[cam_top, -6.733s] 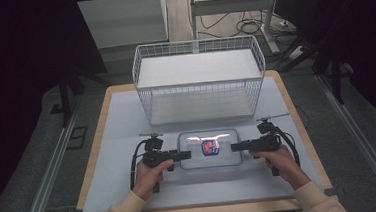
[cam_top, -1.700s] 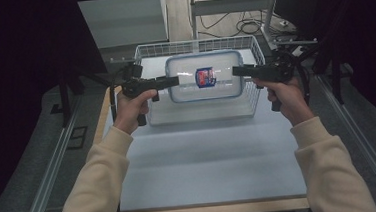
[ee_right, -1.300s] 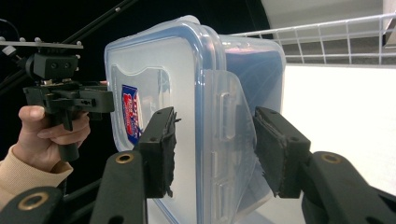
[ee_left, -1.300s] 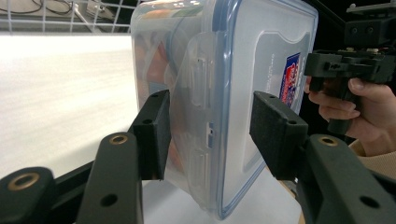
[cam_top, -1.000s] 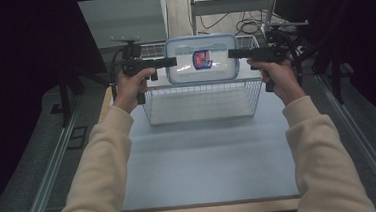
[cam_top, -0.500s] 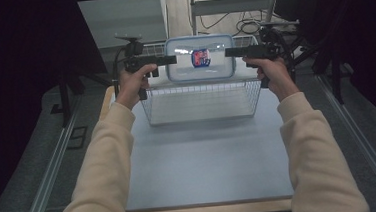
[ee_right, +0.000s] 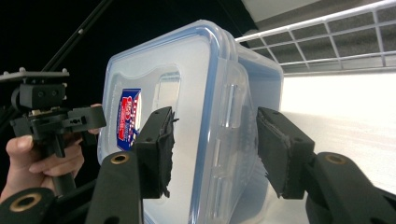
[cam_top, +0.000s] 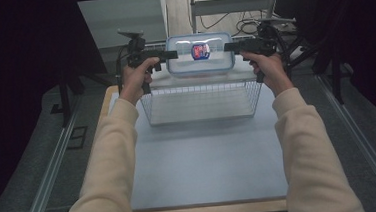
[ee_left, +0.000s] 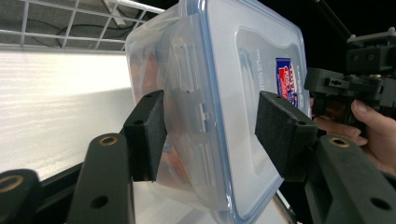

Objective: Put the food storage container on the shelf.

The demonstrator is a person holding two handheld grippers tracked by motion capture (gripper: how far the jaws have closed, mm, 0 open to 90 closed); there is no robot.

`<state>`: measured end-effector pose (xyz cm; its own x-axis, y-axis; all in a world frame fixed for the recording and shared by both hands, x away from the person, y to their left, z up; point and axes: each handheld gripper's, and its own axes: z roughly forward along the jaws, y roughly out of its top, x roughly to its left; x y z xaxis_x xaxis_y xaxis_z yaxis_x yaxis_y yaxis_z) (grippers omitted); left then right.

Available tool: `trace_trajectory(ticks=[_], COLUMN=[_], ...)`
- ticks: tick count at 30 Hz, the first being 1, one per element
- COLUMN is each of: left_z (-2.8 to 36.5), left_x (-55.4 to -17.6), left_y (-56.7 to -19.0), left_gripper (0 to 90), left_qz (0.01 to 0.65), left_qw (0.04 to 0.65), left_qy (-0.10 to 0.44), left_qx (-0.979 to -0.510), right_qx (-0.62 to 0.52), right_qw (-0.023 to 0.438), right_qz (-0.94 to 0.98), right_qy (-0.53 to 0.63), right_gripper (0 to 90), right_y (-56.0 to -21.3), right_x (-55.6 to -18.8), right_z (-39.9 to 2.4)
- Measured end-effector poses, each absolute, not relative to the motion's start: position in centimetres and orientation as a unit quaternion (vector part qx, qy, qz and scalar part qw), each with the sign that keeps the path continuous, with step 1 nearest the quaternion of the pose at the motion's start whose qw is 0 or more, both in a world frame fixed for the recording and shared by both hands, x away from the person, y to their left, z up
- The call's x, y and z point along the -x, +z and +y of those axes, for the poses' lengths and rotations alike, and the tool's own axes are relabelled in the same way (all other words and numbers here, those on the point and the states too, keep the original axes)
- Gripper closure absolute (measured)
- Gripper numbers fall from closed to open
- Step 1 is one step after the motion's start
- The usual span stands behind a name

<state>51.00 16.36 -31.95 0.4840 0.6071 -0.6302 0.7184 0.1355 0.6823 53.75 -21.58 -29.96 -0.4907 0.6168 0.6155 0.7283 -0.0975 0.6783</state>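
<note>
A clear plastic box (cam_top: 200,60) with a blue-rimmed lid and a red-and-blue label hangs over the far part of the white wire basket (cam_top: 201,102). My left gripper (cam_top: 171,53) is shut on its left end and my right gripper (cam_top: 228,46) on its right end. In the left gripper view the box (ee_left: 252,70) sits between the pads of the left gripper (ee_left: 210,135), one on the base and one on the lid. The right gripper view has the box (ee_right: 187,93) gripped the same way by the right gripper (ee_right: 217,149). Both pairs of jaws have just been opening slightly, with the box still between them.
The basket stands at the far end of the pale table (cam_top: 205,160), its white floor bare under the box. Dark stands and cables lie behind the table, and metal rails run along both sides. Both sleeves reach far forward over the table.
The box, once on the near table, is lifted. Over the last second both hands carried it slightly farther away, over the basket's far side.
</note>
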Motion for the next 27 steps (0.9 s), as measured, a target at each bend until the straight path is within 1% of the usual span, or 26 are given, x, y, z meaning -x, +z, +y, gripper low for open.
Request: trace_trajectory(ticks=[11, 14, 17, 20, 21, 25, 27], left_z=[16.3, 16.2, 16.2, 16.1, 16.0, 16.1, 16.3], left_x=[-52.5, -52.6, -52.7, -52.7, -52.5, -51.7, -51.1], left_y=[-32.8, -32.9, -33.1, -33.1, -33.0, -32.5, -32.1], left_gripper=[40.8, 40.4, 39.1, 38.0, 37.0, 36.6, 35.6], left_qz=[0.528, 0.537, 0.538, 0.538, 0.538, 0.533, 0.526], left_qw=[0.563, 0.554, 0.556, 0.556, 0.556, 0.576, 0.581], left_qy=[-0.074, -0.065, -0.071, -0.071, -0.064, -0.037, -0.024], left_qx=[-0.632, -0.632, -0.629, -0.63, -0.631, -0.619, -0.621], right_qx=[0.552, 0.568, 0.57, 0.569, 0.567, 0.554, 0.543], right_qw=[0.064, 0.046, 0.043, 0.037, 0.034, 0.013, 0.004], right_qz=[-0.642, -0.649, -0.646, -0.646, -0.646, -0.627, -0.63], right_qy=[-0.528, -0.503, -0.506, -0.508, -0.51, -0.547, -0.555], right_gripper=[46.1, 44.1, 44.0, 39.6, 37.8, 36.2, 35.4], right_y=[-30.2, -30.4, -30.4, -30.5, -30.4, -30.0, -29.7], right_x=[-54.5, -54.6, -54.6, -54.5, -54.5, -53.8, -53.3], right_z=[-21.3, -21.1, -21.1, -20.7, -20.6, -21.2, -21.6])
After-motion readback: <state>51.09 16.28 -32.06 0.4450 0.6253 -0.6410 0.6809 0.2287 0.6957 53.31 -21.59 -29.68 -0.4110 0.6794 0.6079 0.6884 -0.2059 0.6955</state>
